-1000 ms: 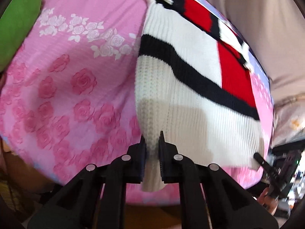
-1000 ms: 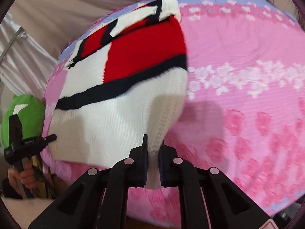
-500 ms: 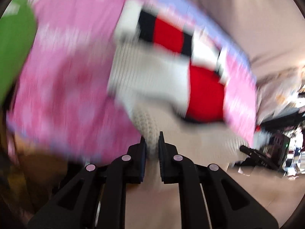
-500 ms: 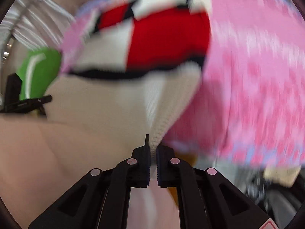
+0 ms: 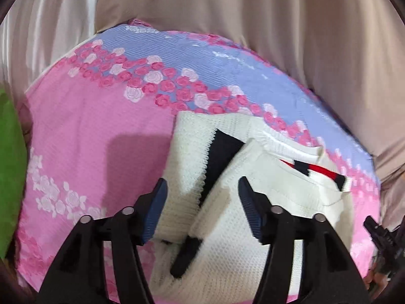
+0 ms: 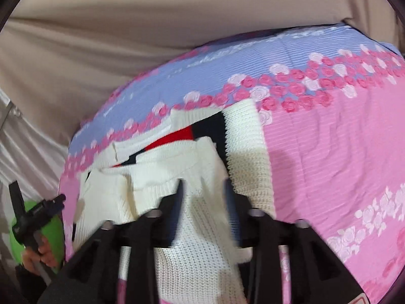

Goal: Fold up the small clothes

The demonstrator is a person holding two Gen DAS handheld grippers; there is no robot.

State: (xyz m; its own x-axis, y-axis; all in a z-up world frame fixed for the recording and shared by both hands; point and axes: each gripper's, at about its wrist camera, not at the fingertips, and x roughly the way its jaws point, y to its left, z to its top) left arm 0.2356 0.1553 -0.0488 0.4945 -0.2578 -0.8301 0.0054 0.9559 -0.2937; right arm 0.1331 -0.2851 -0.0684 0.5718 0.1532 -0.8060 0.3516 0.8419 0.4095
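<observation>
A small white knit sweater (image 5: 240, 215) with black and red stripes lies folded over on itself on the pink rose-print bedspread (image 5: 83, 131). My left gripper (image 5: 202, 190) is open and empty just above the sweater's left edge. In the right wrist view the sweater (image 6: 192, 228) shows its white reverse side on top, with red and black at the far edge. My right gripper (image 6: 202, 185) is open and empty above the sweater's right part, its fingers blurred.
Beige curtain (image 5: 253, 25) hangs behind the bed. A green object (image 5: 10, 177) sits at the bed's left side. The left gripper and the hand holding it (image 6: 38, 228) show at the left of the right wrist view. The bedspread's far band is lilac (image 6: 253, 58).
Both grippers held the sweater's bottom hem, carried it up and over toward the far end, then opened and let go. The sweater now lies folded in half.
</observation>
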